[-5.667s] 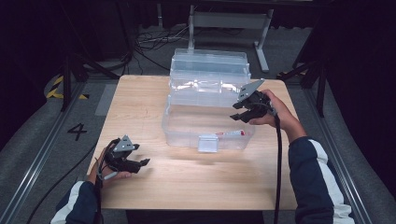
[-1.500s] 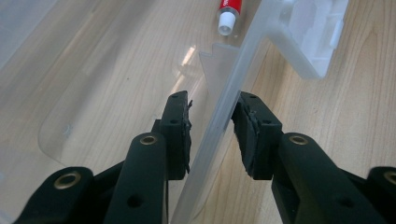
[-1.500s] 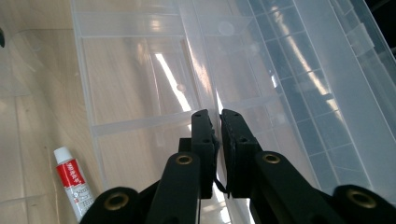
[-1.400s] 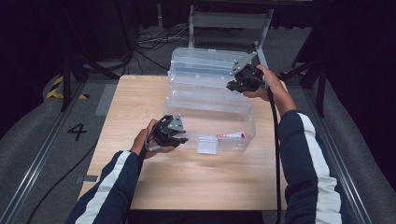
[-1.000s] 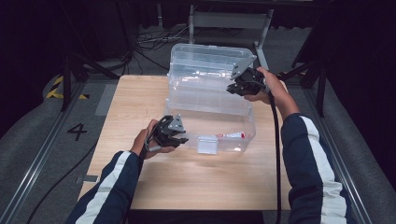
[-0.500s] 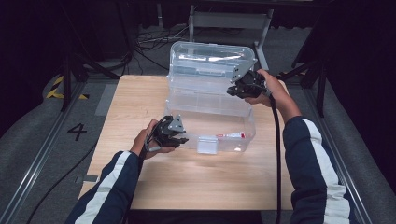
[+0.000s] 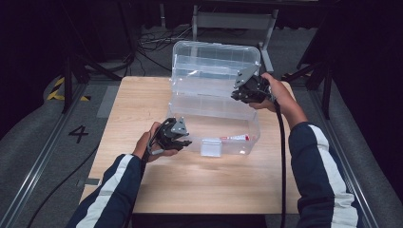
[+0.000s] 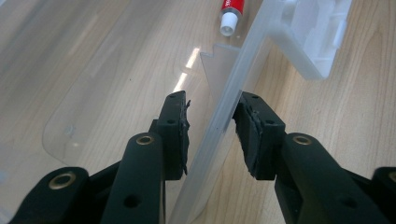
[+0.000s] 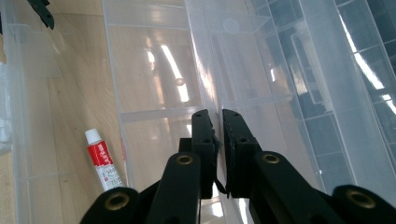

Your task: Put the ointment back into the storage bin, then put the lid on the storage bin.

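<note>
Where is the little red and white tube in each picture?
High view: the small red and white tube lies inside the clear plastic box, near its front wall, right of middle.
Left gripper view: the tube sits at the top edge, cap toward the jaws.
Right gripper view: the tube lies lower left.
Shared landmark: the light wooden table.

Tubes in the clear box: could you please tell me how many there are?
1. A red-and-white tube lies on the floor of the box, near its front wall, cap toward the left gripper. Glare on the plastic may hide others.
</note>
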Motion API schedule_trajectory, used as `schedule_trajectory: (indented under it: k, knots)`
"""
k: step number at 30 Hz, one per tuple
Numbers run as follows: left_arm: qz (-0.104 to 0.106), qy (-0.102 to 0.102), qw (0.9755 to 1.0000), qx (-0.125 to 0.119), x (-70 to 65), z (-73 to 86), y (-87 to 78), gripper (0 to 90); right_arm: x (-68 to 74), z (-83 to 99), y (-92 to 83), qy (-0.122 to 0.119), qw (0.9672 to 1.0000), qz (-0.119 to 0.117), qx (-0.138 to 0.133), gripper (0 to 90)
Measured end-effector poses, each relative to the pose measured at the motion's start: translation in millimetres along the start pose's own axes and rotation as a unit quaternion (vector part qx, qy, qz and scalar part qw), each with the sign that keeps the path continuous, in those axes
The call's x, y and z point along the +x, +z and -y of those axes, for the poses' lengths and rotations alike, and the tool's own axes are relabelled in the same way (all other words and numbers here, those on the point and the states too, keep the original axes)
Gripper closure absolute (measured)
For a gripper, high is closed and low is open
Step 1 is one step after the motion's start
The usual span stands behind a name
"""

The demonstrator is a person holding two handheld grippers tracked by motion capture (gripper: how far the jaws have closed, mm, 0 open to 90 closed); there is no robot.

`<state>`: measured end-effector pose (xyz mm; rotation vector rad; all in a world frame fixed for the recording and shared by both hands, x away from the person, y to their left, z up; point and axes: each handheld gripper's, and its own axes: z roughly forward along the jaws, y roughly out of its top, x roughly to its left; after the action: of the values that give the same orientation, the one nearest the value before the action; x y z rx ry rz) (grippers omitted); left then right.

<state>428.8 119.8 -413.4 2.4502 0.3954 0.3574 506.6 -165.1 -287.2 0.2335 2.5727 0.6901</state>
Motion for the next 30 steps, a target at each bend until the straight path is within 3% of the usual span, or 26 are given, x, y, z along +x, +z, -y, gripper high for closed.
schedule_trajectory:
  k: [8,30]
  knots:
    - [-0.005,0.005,1.0000,-0.002,-0.3,0.1,0.3,64.0,1.2,-1.6,-0.1,-0.009,0.9999,0.002,0.005,84.9]
    - [-0.017,0.007,0.9998,0.003,-3.5,-0.5,1.2,61.3,15.8,6.2,-5.8,0.012,0.9998,0.013,-0.011,83.0]
